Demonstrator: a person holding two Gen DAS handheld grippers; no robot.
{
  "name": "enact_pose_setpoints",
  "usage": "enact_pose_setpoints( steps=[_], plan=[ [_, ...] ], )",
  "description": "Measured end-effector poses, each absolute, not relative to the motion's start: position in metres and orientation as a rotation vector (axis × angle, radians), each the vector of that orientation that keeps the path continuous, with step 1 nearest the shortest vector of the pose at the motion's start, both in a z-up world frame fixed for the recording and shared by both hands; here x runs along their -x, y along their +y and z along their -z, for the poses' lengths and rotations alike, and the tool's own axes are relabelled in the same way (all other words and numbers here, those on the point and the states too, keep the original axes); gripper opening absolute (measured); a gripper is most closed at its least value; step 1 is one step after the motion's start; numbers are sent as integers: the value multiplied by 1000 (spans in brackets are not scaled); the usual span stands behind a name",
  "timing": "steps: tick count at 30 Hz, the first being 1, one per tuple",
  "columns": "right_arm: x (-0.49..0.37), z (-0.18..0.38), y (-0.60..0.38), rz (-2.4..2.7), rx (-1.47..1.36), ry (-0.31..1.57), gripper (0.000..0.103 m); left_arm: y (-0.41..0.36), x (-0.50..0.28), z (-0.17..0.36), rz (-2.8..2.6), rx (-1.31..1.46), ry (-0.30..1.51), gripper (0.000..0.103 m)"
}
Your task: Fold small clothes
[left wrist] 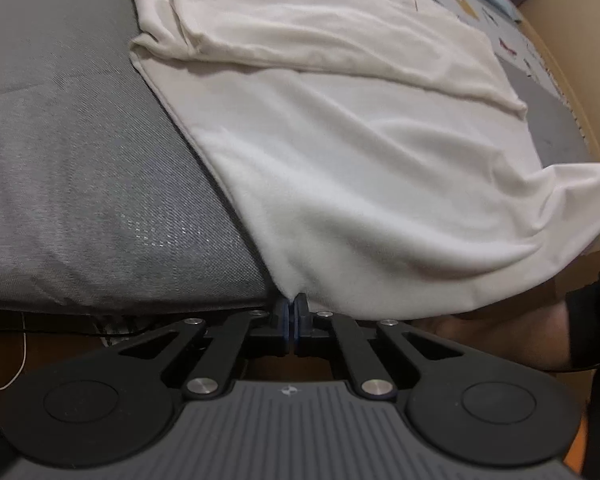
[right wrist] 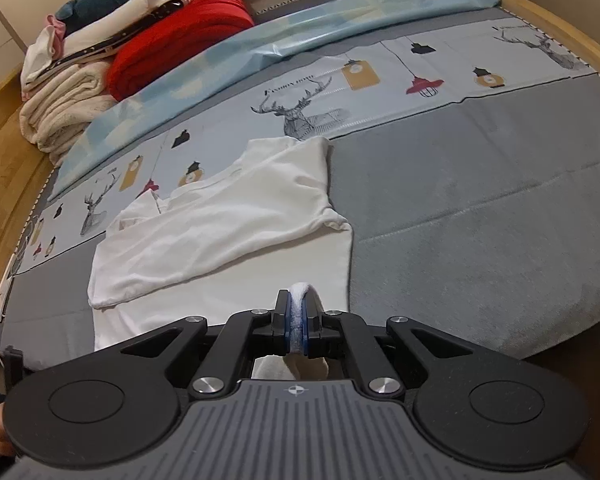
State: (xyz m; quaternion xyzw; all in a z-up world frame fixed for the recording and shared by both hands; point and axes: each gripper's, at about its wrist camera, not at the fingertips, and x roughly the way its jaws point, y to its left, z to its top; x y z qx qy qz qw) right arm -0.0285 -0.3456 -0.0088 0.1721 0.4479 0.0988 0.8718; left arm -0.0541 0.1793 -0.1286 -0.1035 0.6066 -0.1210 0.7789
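A white shirt (left wrist: 340,152) lies spread on the grey bed, its sleeve folded across the body. It also shows in the right wrist view (right wrist: 228,220). My left gripper (left wrist: 291,304) is shut on the shirt's near bottom corner at the bed's front edge. My right gripper (right wrist: 298,312) is shut on a bunched piece of the shirt's hem, which pokes up between the fingers. The hem between the two grippers hangs slack and lifted off the bed.
The grey mattress (right wrist: 480,208) extends to the right. A patterned cover with deer and lamp prints (right wrist: 340,92) lies behind the shirt. A pile of folded clothes, red (right wrist: 180,52) and cream, sits at the far left. A wooden frame (right wrist: 8,168) borders the bed.
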Motion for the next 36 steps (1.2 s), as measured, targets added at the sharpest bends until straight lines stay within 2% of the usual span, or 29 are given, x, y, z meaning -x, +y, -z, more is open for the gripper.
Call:
enact_pose_setpoints(
  steps=[6, 12, 14, 17, 20, 22, 24, 27, 30, 36],
  plan=[
    [26, 6, -345, -214, -342, 983, 4, 197, 53, 73, 362, 188, 1285, 0],
    [-7, -1, -343, -272, -270, 1023, 4, 234, -8, 23, 399, 211, 1192, 0],
    [-33, -4, -340, -275, -270, 1013, 5, 246, -43, 19, 359, 241, 1166, 0],
    [-90, -6, -328, -262, -316, 926, 6, 282, -99, 37, 210, 429, 1103, 0],
    [-140, 12, -325, -136, -413, 844, 20, 301, -118, 51, 94, 523, 1111, 0],
    [-156, 34, -323, -122, -454, 862, 20, 291, -120, 55, 130, 467, 1154, 1],
    [-150, 56, -321, -134, -440, 855, 20, 274, -120, 58, 206, 366, 1203, 10],
    [-147, 79, -314, -102, -356, 963, 20, 250, -113, 66, 297, 162, 1239, 23],
    [-150, 84, -312, -117, -285, 981, 22, 241, -107, 83, 366, 161, 1310, 35],
    [-152, 94, -315, -135, -299, 1011, 22, 230, -101, 86, 473, 170, 1325, 35]
  ],
)
